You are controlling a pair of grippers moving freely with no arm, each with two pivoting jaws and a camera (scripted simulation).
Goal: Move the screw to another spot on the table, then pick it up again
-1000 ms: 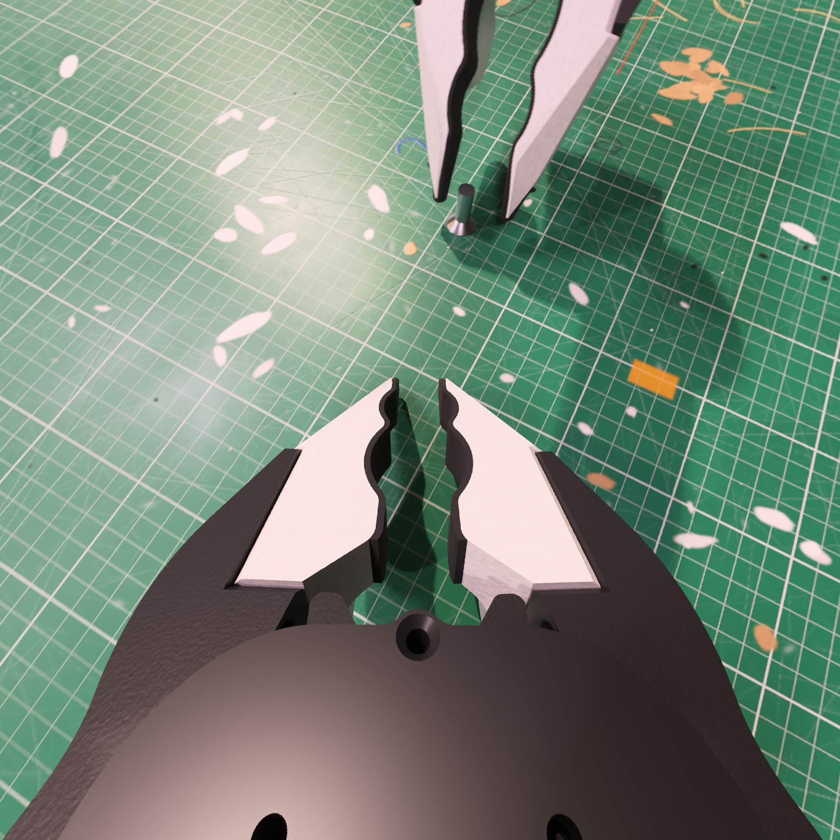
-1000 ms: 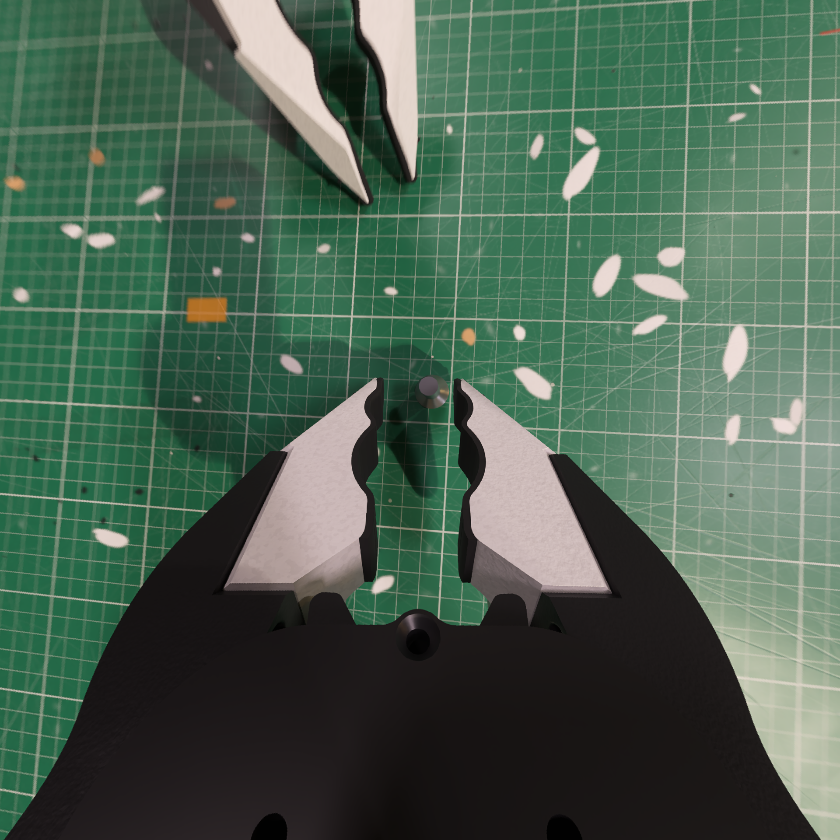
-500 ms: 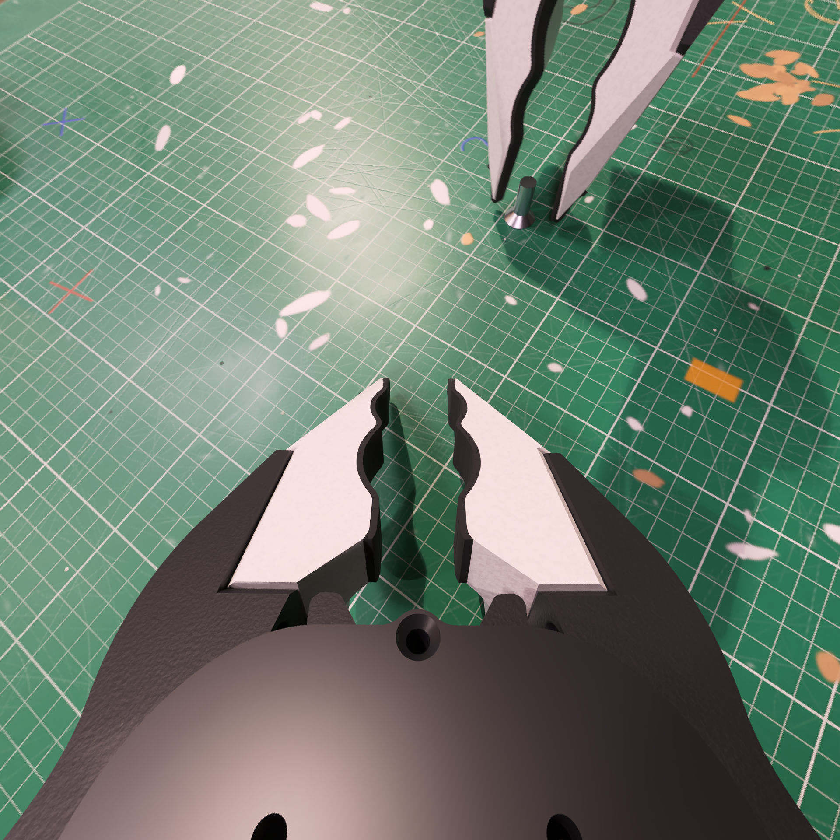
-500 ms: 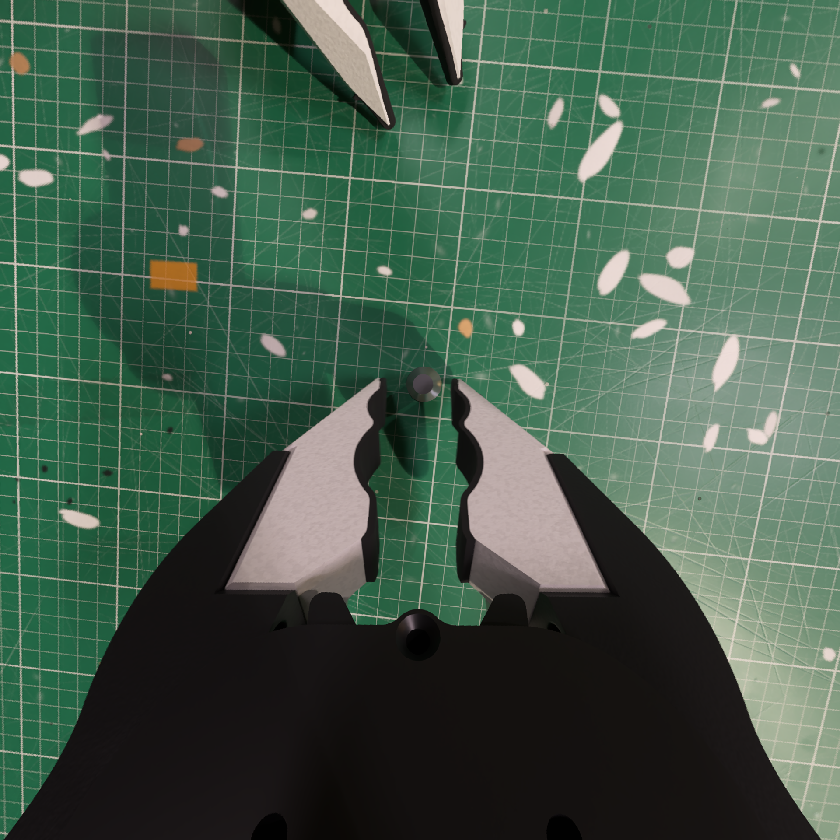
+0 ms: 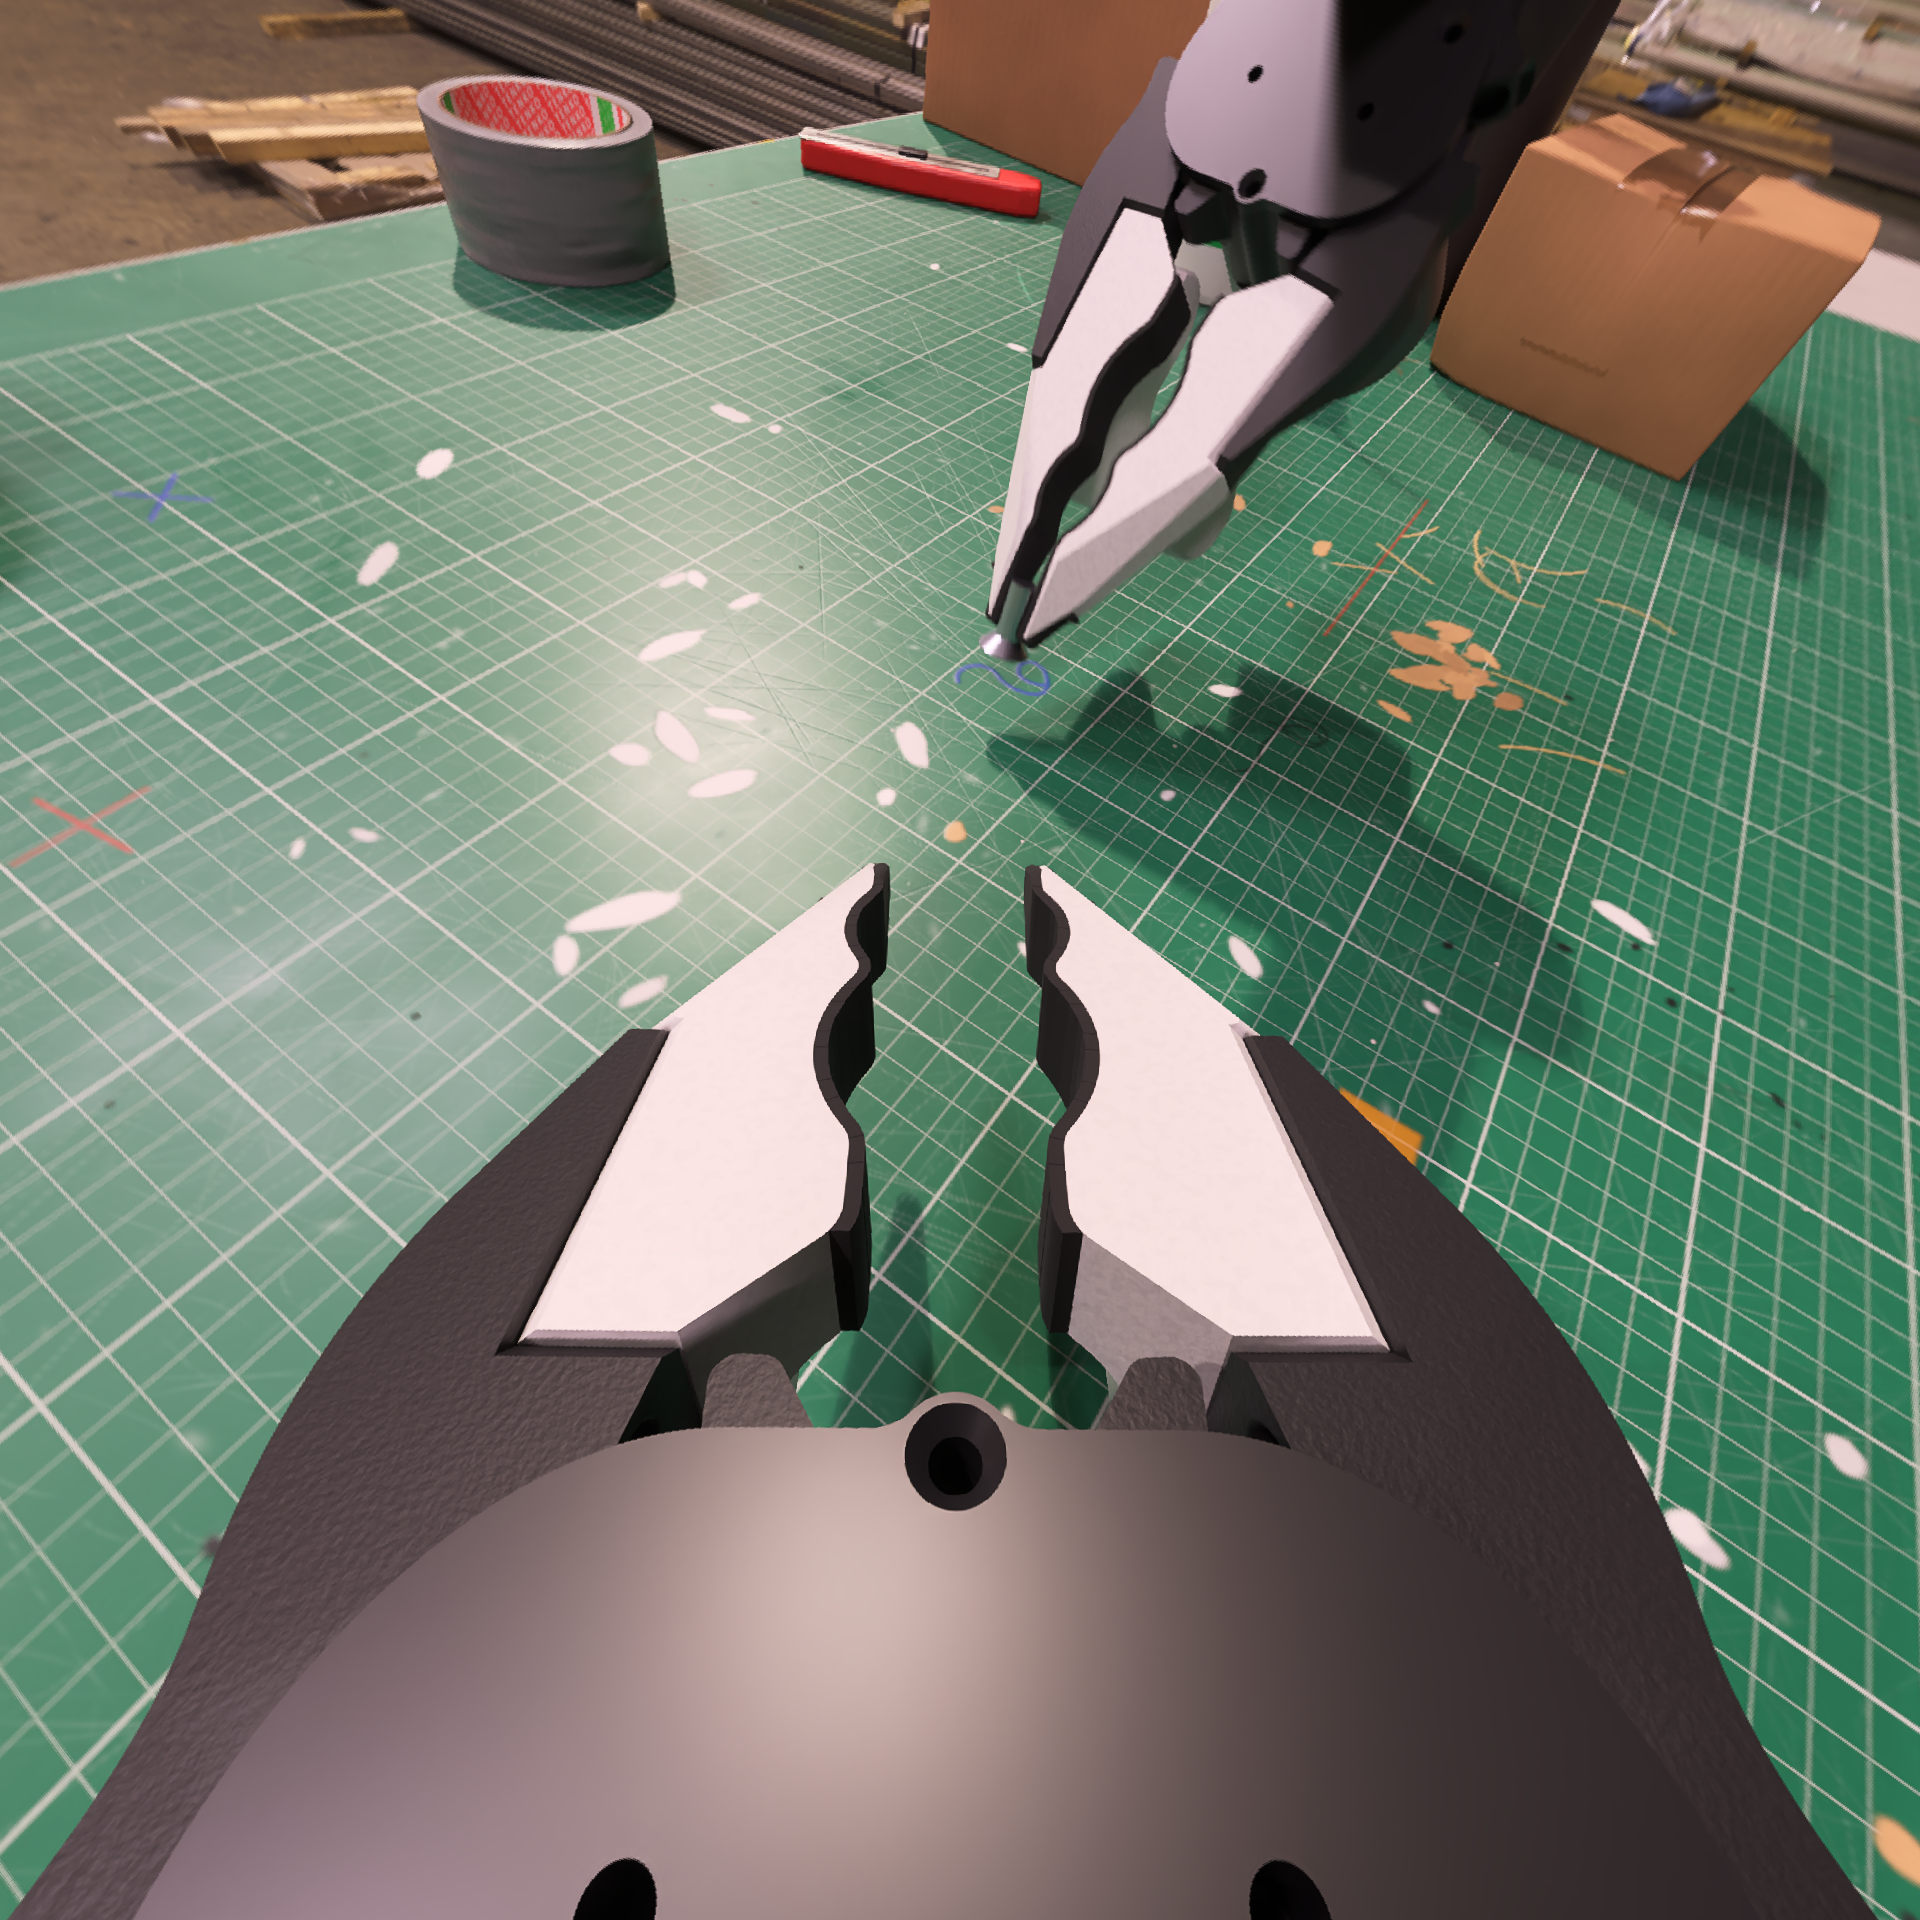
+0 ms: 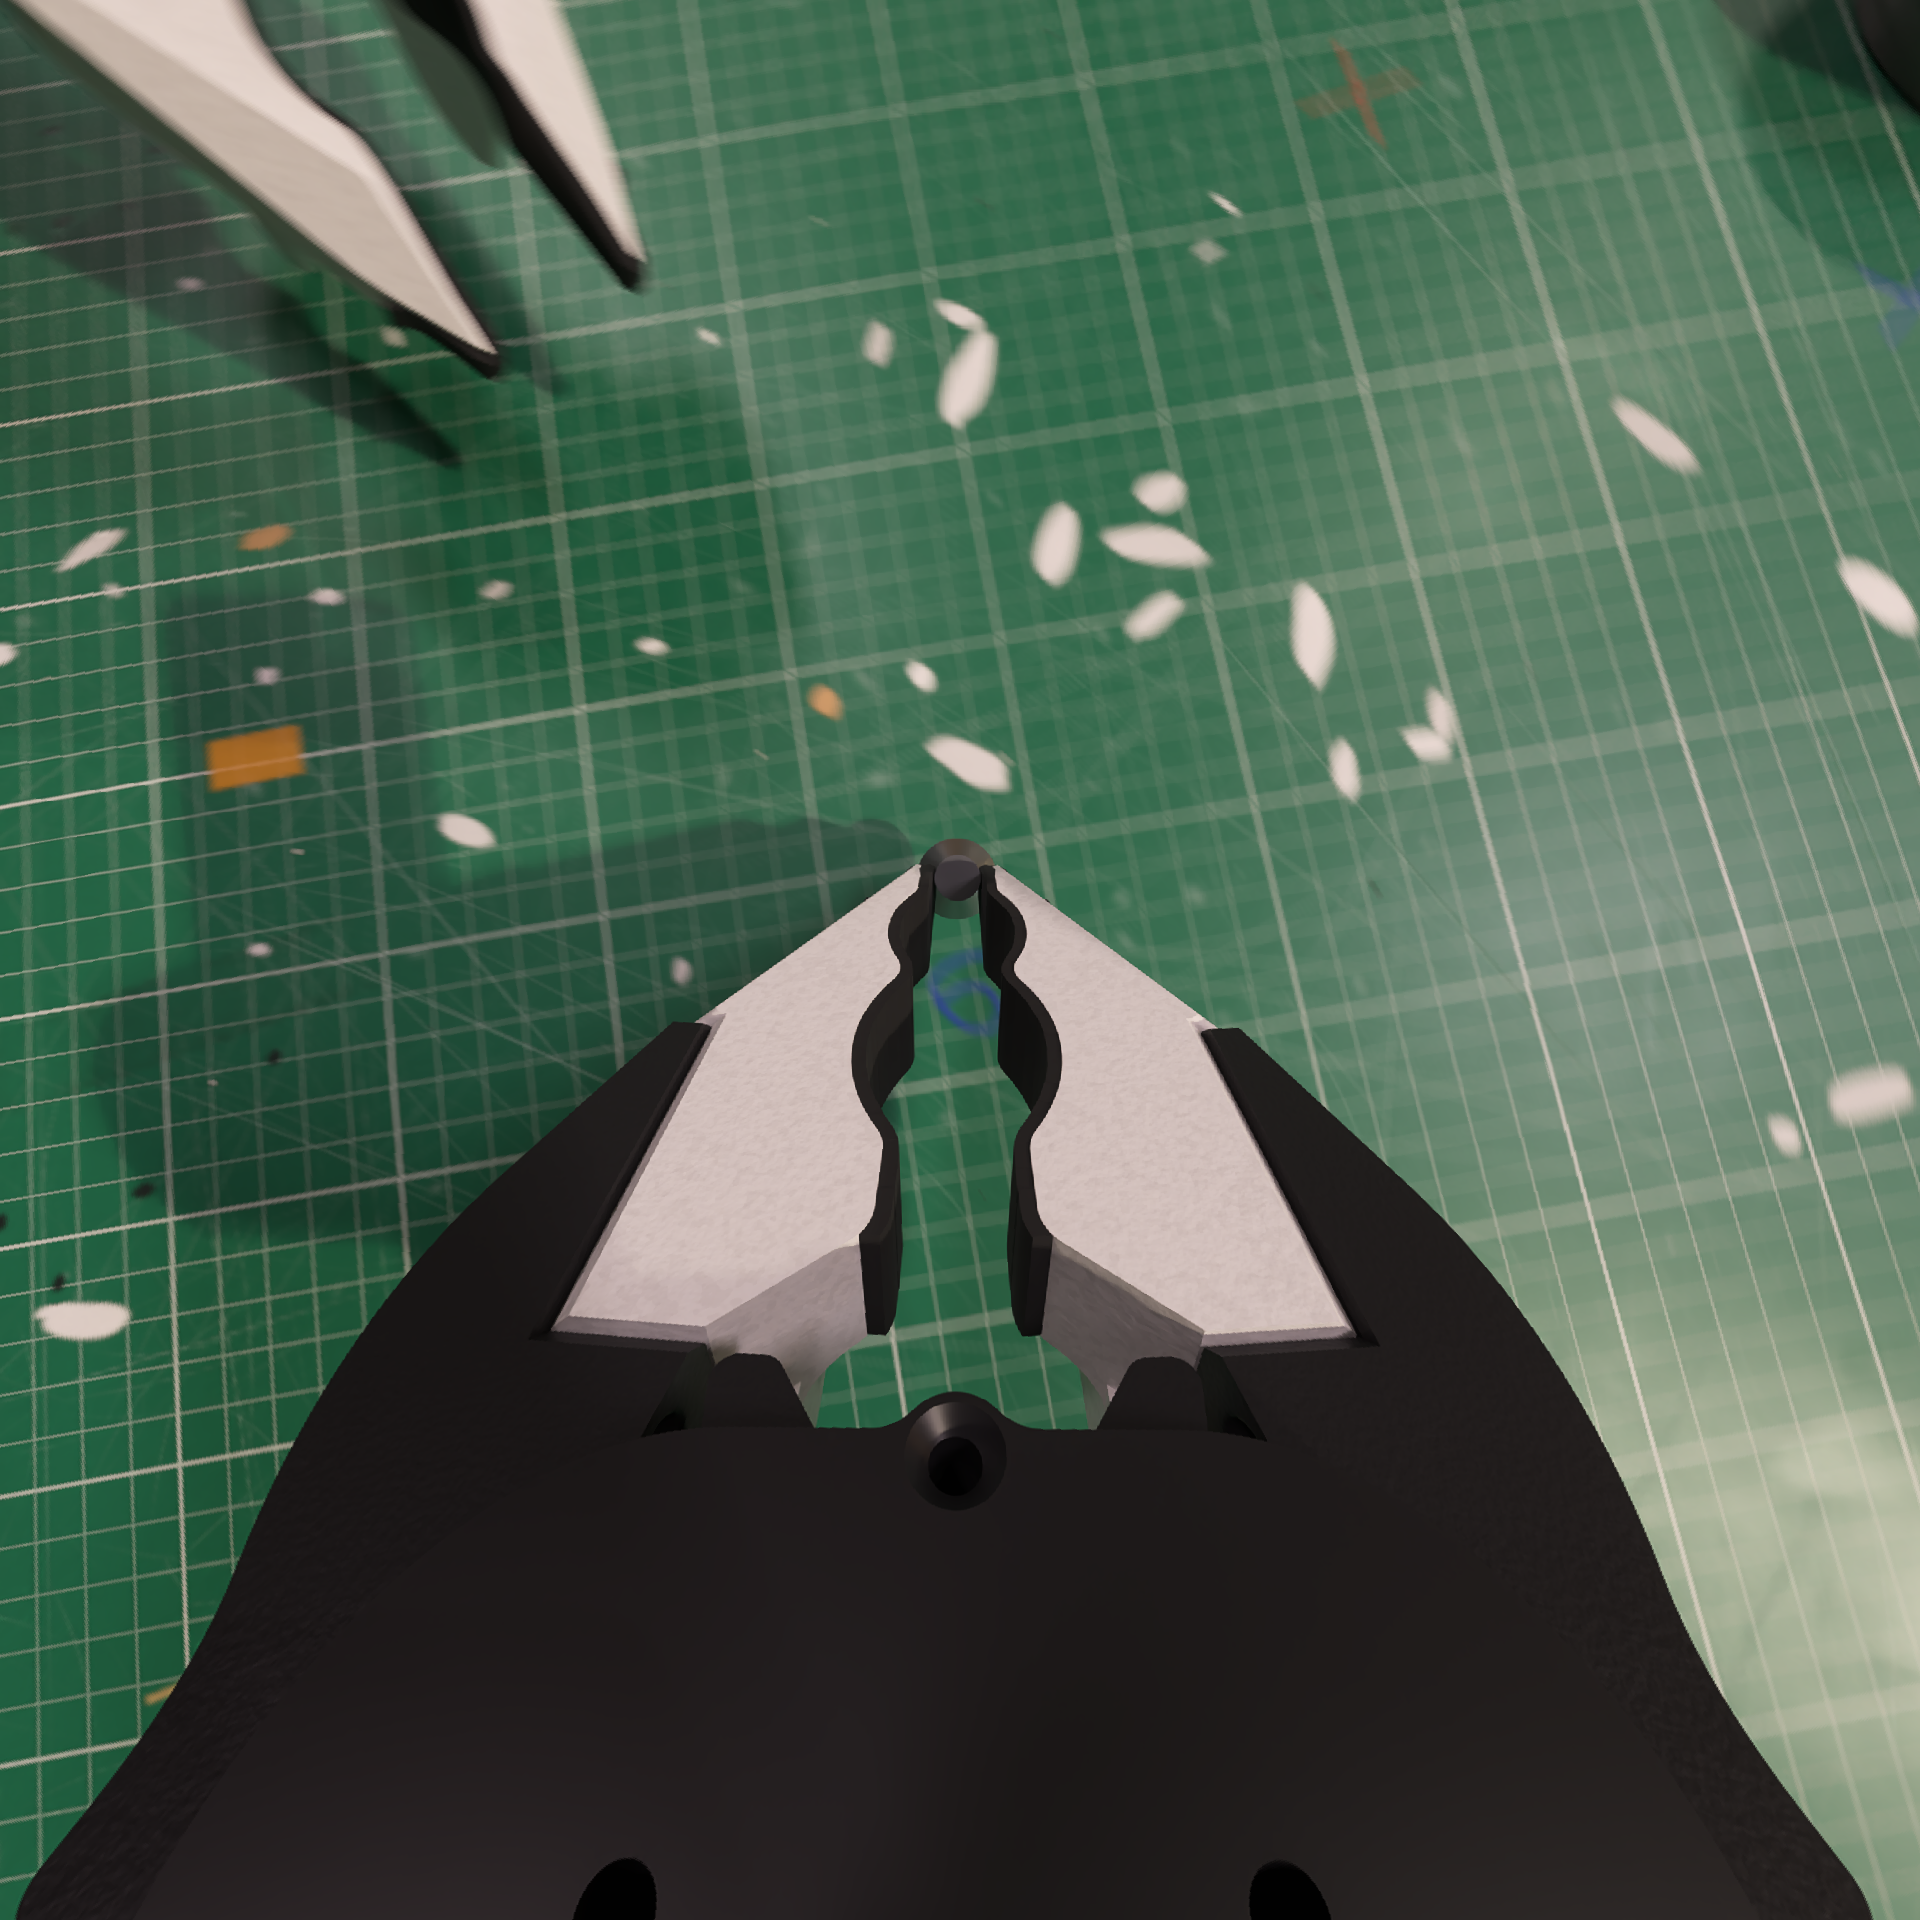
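Note:
The small grey screw (image 6: pixel 958 878) is pinched between the tips of my right gripper (image 6: pixel 958 883), which is shut on its shaft. In the left wrist view the screw (image 5: pixel 1006 632) hangs head down from the right gripper (image 5: pixel 1013 618), just above the green cutting mat (image 5: pixel 416 727) and a blue scribble. My left gripper (image 5: pixel 956 904) is open and empty, nearer the front of the mat, apart from the screw. Its fingers (image 6: pixel 416 270) show at the top left of the right wrist view.
A grey tape roll (image 5: pixel 551 182) stands at the back left. A red utility knife (image 5: pixel 920 171) lies at the back edge. A cardboard box (image 5: pixel 1652 291) stands at the back right. White and orange flecks and an orange rectangle (image 6: pixel 255 756) dot the mat.
My right gripper has closed on the screw and lifted it off the mat. My left gripper has drawn back and tilted up, so the back of the table now shows.

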